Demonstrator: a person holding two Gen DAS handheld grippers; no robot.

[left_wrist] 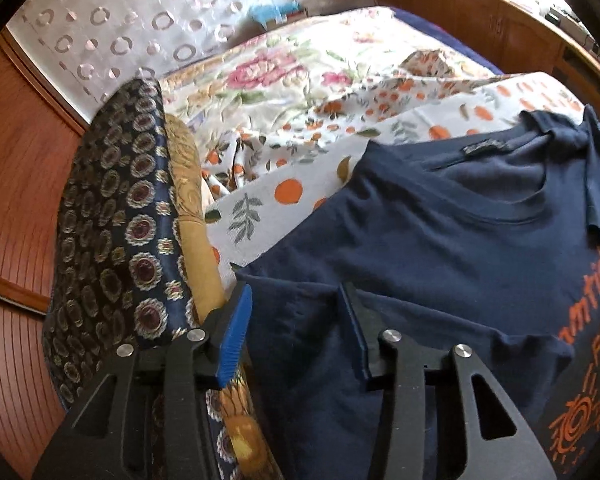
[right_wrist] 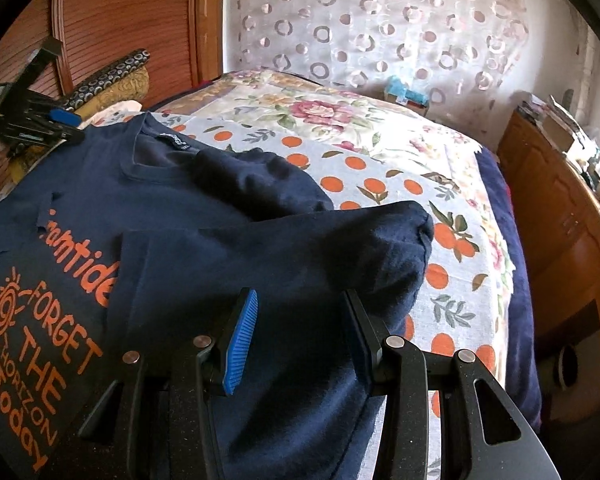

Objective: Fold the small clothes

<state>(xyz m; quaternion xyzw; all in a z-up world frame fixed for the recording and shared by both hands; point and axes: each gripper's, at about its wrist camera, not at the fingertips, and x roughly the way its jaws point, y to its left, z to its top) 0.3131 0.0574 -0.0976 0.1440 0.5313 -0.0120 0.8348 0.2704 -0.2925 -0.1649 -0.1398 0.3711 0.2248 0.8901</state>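
Left wrist view: navy T-shirt (left_wrist: 440, 240) lies print-up on the bedspread (left_wrist: 308, 80) with orange-fruit pattern, neckline toward the far side of the bed. Left gripper (left_wrist: 296, 332) sits over the shirt's sleeve edge, jaws spread wide, nothing between them. A patterned cushion (left_wrist: 116, 232) stands just beside that sleeve edge, on the side away from the print.

Right wrist view: right gripper (right_wrist: 300, 340) hovers over the opposite side of the T-shirt (right_wrist: 228, 272), where the sleeve and side panel are already turned in over the chest; jaws wide apart, holding nothing. Left gripper (right_wrist: 40, 120) shows beyond the shirt's far shoulder.

Risks, as judged:
- The turned-in panel is puffed and rounded at its far end; pressing or regrasping there could trap a bulge and give an uneven fold.
- A pinch at the sleeve edge may catch one layer only, or the bedspread beneath, dragging the shirt askew.
- The cushion crowds the left side; a sideways sweep could snag on it.

Writing: orange print (right_wrist: 40, 320) reads "FORGET THE HORIZON Today"; above it, a partly covered word ending "…mtide". The neck label (left_wrist: 480, 148) is too small to read.
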